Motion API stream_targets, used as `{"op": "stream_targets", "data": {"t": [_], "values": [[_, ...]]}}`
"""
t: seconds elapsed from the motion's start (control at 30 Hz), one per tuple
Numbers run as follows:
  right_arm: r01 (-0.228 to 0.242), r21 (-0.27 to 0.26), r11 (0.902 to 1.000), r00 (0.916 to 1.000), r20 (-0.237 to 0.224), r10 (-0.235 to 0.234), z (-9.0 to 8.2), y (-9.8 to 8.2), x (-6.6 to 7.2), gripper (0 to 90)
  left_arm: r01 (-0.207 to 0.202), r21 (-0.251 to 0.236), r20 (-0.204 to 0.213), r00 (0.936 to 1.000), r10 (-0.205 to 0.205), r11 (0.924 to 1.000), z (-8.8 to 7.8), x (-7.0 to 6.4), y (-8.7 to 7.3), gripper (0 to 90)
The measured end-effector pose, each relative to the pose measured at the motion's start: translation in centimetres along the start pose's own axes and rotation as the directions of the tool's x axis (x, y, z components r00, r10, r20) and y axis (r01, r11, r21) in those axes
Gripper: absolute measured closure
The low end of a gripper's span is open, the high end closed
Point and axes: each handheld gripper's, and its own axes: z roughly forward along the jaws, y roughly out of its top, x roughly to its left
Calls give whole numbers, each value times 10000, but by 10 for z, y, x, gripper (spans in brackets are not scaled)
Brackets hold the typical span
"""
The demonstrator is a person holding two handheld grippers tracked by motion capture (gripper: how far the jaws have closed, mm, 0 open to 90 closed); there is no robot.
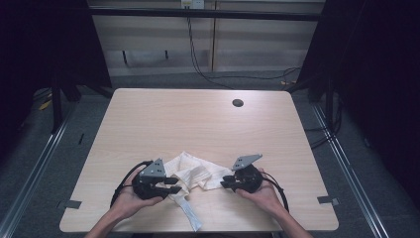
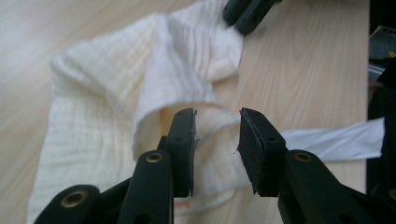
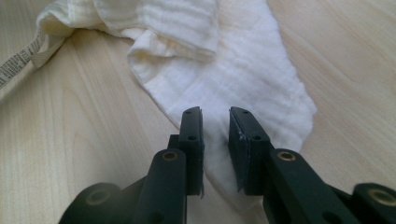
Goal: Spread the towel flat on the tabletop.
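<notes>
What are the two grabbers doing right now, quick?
Left gripper: open, jaws apart over the white cloth, not pinching it.
Right gripper: open, a small gap between the jaws, cloth lying below, nothing held.

The light wood-grain rectangular table [image 1: 163, 114] has a small round dark cable hole [image 1: 237, 103] at about one o'clock. Black cables [image 1: 208, 74] trail across the grey floor [image 1: 59, 163] at twelve o'clock, before pale wall panels [image 1: 257, 39].

Overhead view; two close views sharing cloth [image 1: 190, 173]
</notes>
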Motion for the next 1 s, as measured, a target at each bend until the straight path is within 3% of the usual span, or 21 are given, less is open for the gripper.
{"op": "stream_targets", "data": {"t": [0.1, 0.23, 0.27, 0.37, 0.43, 0.6, 0.77, 0.83, 0.87, 0.9, 0.97, 1.0], "values": [[0, 74, 10000, 10000, 81, 0, 0, 1, 1, 713, -235, 79, 250, 9994, 233, 9997, 9, -3, 11, 712], [-197, 14, 9998, 9997, 158, 197, 1, 2, -1, 639, -558, 986, 331, 9981, 528, 9936, 36, 3, 20, 699], [-155, -27, 9999, 9998, 122, 156, 1, 1, 0, 637, -471, 1130, 207, 9988, 450, 9925, 44, 8, 18, 705], [-121, -30, 9999, 9999, 85, 121, 1, 1, 0, 637, -191, 1272, 256, 9995, 160, 9917, 45, 17, 15, 730], [-141, -43, 9999, 9999, 17, 141, 1, 1, -2, 637, 131, 1395, 75, 9999, -143, 9901, 47, 29, 7, 743], [-164, -114, 9998, 9999, -4, 164, 1, 0, -2, 633, -22, 1506, 122, 9999, 3, 9886, 53, 26, 3, 733], [-168, -153, 9997, 9999, -5, 168, 1, -1, -2, 630, -297, 1615, 472, 9986, 223, 9864, 59, 20, 4, 676], [-206, -170, 9996, 9998, -38, 206, 1, -1, -2, 629, -723, 1839, 122, 9974, 713, 9803, 61, 13, 5, 684], [-212, -180, 9996, 9998, -41, 211, 1, -1, -2, 623, -1016, 2078, -13, 9946, 1042, 9729, 61, 13, 7, 721], [-218, -192, 9996, 9997, -56, 217, 1, -1, -2, 613, -641, 1857, -11, 9979, 654, 9805, 62, 12, 6, 730], [-254, -186, 9995, 9996, -86, 252, 1, -1, -2, 607, -549, 1872, 192, 9985, 522, 9808, 60, 14, 5, 745], [-256, -200, 9995, 9996, -87, 254, 1, -1, -1, 607, -221, 1737, 362, 9992, 160, 9846, 59, 18, 4, 757]]}}
